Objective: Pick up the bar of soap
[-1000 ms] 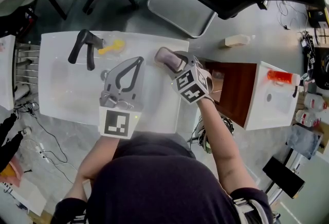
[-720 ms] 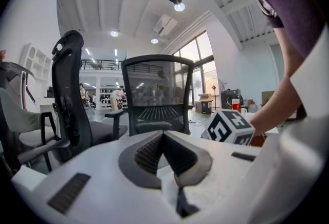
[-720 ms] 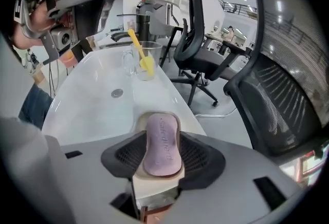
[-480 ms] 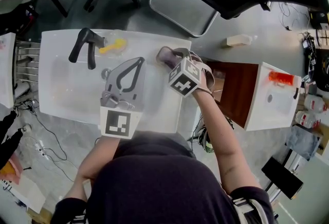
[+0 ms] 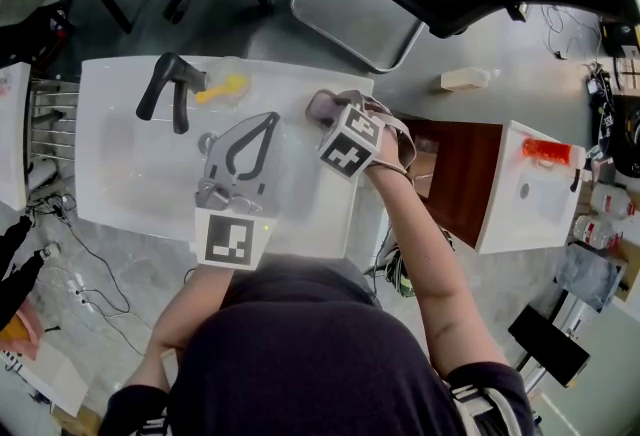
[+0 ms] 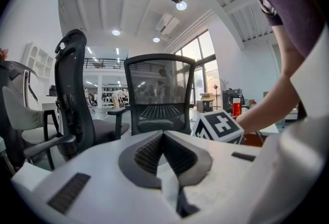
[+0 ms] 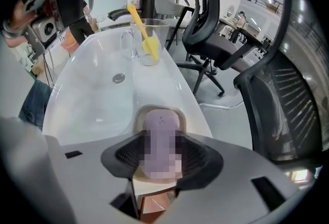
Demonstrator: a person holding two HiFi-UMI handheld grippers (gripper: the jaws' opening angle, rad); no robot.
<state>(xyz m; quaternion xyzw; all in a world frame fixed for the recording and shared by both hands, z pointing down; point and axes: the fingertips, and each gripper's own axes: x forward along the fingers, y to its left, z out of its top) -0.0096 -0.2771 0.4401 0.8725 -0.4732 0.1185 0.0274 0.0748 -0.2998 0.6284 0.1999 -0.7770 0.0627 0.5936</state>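
The right gripper [image 7: 159, 142] has its jaws closed onto the soap [image 7: 160, 115] – a pale purple bar, lying lengthwise between the two dark pads, which press on its long sides. The bar sits in a shallow beige dish [image 7: 137, 115] on the right-hand ledge of a white sink [image 7: 87, 105], just below the middle of the right gripper view. In the head view the soap [image 5: 318, 105] is just above the centre of the frame, at the sink's [image 5: 130, 184] right edge, with the right gripper [image 5: 331, 113] reaching to it from the lower right. The left gripper [image 5: 268, 119] lies over the basin, left of centre, well apart from the soap – its jaws are drawn together at the tips and hold nothing, which the left gripper view confirms: the left gripper [image 6: 164, 134] has its pads meeting in a point, with only a black mesh chair [image 6: 157, 92] beyond. At the upper left of the sink in the head view stands a black tap [image 5: 166, 88]; just to its right is a clear cup [image 5: 232, 82] with a yellow brush [image 5: 222, 90] in it. In the right gripper view the cup [image 7: 150, 43] stands at the basin's far end, beyond the drain [image 7: 119, 78].
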